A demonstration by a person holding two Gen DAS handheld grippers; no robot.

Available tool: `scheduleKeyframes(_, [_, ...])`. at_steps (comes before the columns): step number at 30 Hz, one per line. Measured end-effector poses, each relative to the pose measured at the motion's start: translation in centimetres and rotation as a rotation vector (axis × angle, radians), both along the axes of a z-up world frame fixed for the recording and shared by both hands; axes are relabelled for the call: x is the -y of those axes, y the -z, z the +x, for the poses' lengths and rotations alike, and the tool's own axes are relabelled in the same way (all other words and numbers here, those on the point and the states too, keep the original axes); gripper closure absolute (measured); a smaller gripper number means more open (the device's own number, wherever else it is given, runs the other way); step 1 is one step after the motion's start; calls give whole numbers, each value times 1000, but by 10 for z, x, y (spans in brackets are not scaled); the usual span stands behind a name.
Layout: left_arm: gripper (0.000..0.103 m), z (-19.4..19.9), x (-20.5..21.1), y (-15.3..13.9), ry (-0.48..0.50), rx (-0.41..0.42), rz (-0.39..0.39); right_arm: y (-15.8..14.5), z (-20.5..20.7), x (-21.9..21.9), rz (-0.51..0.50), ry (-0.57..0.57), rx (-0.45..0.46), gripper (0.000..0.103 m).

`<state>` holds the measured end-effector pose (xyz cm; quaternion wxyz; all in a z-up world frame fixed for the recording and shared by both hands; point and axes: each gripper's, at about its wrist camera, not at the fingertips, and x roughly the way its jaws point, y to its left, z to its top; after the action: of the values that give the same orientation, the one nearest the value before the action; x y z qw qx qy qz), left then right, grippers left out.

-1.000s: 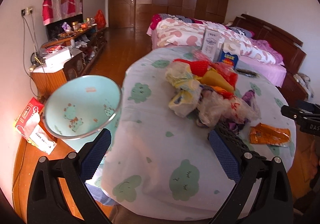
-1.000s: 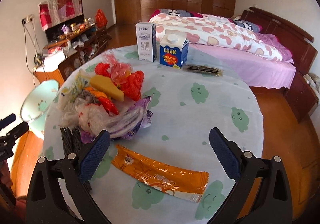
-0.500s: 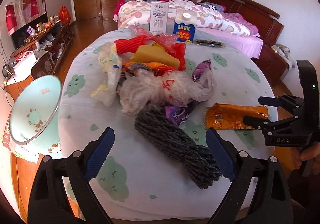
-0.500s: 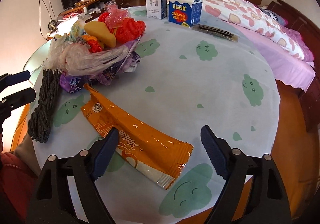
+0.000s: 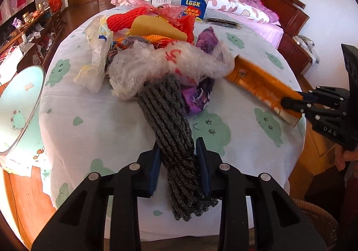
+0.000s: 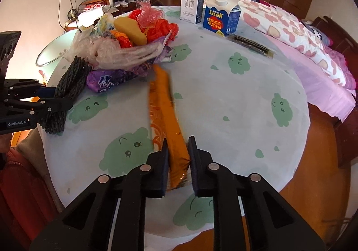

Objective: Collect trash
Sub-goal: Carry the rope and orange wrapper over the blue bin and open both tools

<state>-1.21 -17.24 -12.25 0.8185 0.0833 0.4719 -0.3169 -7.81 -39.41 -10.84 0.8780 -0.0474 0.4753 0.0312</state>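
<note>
Grey braided rope (image 5: 172, 130), bundled into a thick hank, lies at lower centre of the left wrist view, on a round table (image 5: 111, 121) under a pale cloth printed with green clouds. The left gripper (image 5: 179, 161) has just closed its jaws, and the blue pads now squeeze the hank near its lower end. It looks soft, light and likely to sag, so a hold nearer the middle would probably keep the loose ends from trailing.

Seen from the right wrist, the right gripper (image 6: 177, 159) has likewise just closed, and it pinches the near end of an orange snack wrapper (image 6: 166, 116) at lower centre. Glossy film like this is probably very light, crinkly and slippery; gripped at one end it should lift easily but may flap or slide out.

Behind both, in the upper middle of each view, sits a heap of crumpled plastic bags (image 5: 165, 65) in clear, red and purple. Two cartons (image 6: 210, 13) stand upright at the table's far edge. At the left edge of the left wrist view a pale green bin (image 5: 20, 107) gapes beside the table.
</note>
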Motion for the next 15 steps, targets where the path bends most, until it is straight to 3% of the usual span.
scheduleKeyframes(7, [76,-6,-21,-18,12,41,-42,-34,-16,10,-5,45,67,89])
scheduleKeyframes(15, [76,6,-62,-58,-75,141,-101,-77,-16,4,121,135,218,89])
